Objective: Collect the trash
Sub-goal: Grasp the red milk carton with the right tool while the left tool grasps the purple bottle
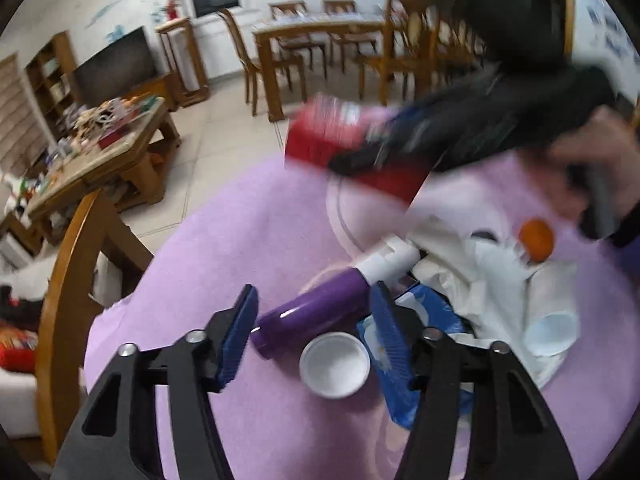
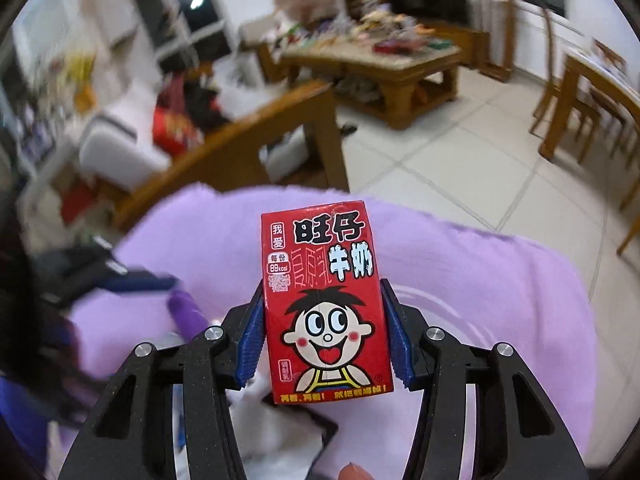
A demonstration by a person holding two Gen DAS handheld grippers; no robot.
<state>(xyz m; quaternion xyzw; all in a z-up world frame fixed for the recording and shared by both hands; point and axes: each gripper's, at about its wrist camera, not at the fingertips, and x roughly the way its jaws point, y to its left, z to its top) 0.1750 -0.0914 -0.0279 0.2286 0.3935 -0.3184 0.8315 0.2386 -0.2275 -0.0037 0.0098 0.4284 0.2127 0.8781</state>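
- R claw point(image 2: 327, 342): blue ribbed pads pinching the red cardboard milk carton w/ cartoon face point(image 2: 325, 300) by its two narrow sides; carton upright betw. my fingers, held clear above the lilac fleece table cover point(image 2: 460, 280).
- L claw point(image 1: 314, 334): jaws half spread, nothing gripped. Glossy purple cylindrical bottle w/ white cap point(image 1: 320, 312) lies betw. the pads, pads not on it as far as I can tell. Small round white plastic lid point(image 1: 335, 364) just below, nearer my wrist; blue printed plastic wrapper point(image 1: 400, 364) under/behind my right-hand pad.
- Risk 1: grip sits on lower half of carton only; thin card may buckle or pivot if I swing fast. Possibly leaks if not empty (can't tell).
- Risk 2: bottle is smooth + round, lies aslant to the jaws; closing off-centre could squirt it out & roll it off the cover edge.
- Risk 3: L pad may snag the wrapper along w/ bottle.
- Risk 4: both claws close over same pile; could collide.
- Carton look: intact, corners sharp, no visible dents; print crisp, top flap folded flat.
- Beyond L claw, to its right: crumpled white paper napkins point(image 1: 472, 280), a white paper cup on its side point(image 1: 552, 320), an orange round fruit point(image 1: 537, 240).
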